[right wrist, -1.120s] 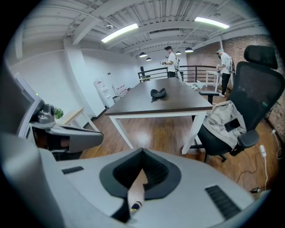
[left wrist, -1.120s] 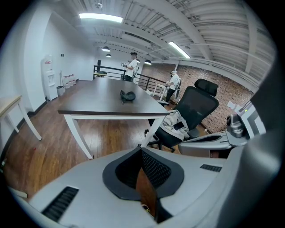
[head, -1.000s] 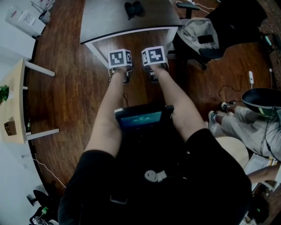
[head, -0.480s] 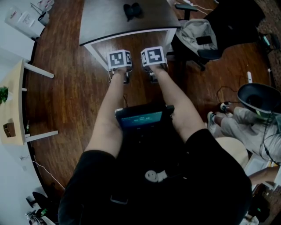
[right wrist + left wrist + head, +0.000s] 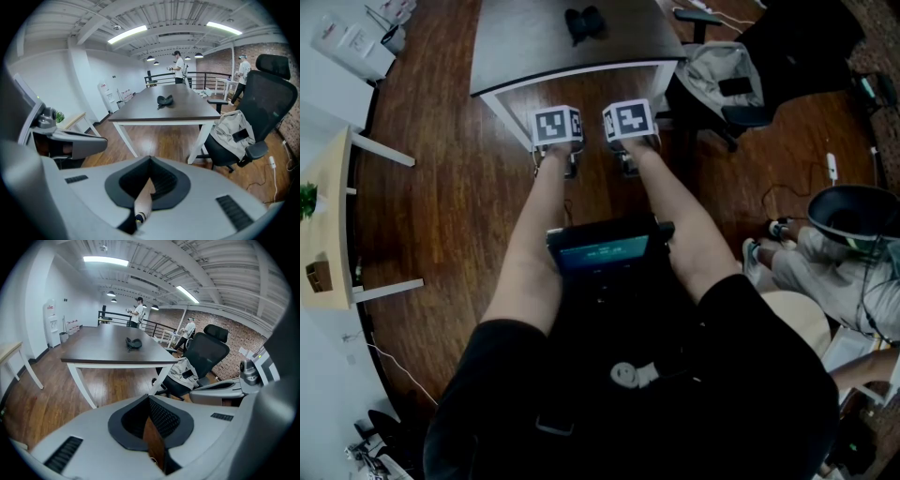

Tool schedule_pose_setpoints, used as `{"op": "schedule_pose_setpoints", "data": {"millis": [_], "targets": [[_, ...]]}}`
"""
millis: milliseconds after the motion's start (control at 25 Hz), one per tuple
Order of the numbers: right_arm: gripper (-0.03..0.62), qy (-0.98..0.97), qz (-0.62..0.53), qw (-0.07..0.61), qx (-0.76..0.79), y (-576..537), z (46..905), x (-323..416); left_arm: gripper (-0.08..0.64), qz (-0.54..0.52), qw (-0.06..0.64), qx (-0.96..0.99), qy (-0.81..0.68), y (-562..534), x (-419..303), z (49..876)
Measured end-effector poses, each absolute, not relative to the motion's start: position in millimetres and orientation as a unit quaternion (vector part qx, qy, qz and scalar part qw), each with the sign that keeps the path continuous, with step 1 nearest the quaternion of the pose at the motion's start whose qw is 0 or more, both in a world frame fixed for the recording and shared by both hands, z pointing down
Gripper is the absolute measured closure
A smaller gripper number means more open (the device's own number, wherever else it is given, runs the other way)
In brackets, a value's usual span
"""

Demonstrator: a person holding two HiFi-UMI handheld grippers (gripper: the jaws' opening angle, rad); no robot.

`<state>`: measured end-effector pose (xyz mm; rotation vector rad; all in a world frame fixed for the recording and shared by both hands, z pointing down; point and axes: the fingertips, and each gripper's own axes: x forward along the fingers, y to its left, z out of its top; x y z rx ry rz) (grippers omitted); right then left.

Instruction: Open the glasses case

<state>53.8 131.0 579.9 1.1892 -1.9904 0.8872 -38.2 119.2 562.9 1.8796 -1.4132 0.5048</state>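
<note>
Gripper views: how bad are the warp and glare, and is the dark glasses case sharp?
Left gripper view: heavy fisheye bending, black corners, white ceiling strip light blown out; the small dark glasses case is sharp but tiny. Right gripper view: same warp, sheen on the brown wooden floor. Head view: dim, no blur.

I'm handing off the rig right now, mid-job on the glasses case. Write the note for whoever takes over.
Left gripper: shut, empty, held in the air short of the table.
Right gripper: shut, empty, close beside the left one.
Glasses case: a dark item lying on the tabletop, well beyond both grippers. It is too small to tell whether it is closed.
Done: nothing that shows; neither gripper is at the case.
Left: step up to the table, steady the case, open its lid.
</note>
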Motion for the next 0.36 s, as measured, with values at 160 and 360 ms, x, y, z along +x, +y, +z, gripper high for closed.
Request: {"op": "schedule_pose_setpoints", "data": {"millis": [160,360], "targets": [[0.592,-0.76,0.337,0.325,0.45,132.2,581.1,53.7,0.56,0.196,0.36,0.728,-0.549,119.2,-37.8,563.5],[0.592,-0.756,0.339,0.329,0.454,131.8,583.7,55.4,0.56,0.193,0.363,0.728,-0.549,119.6,-40.7,564.9]]}}
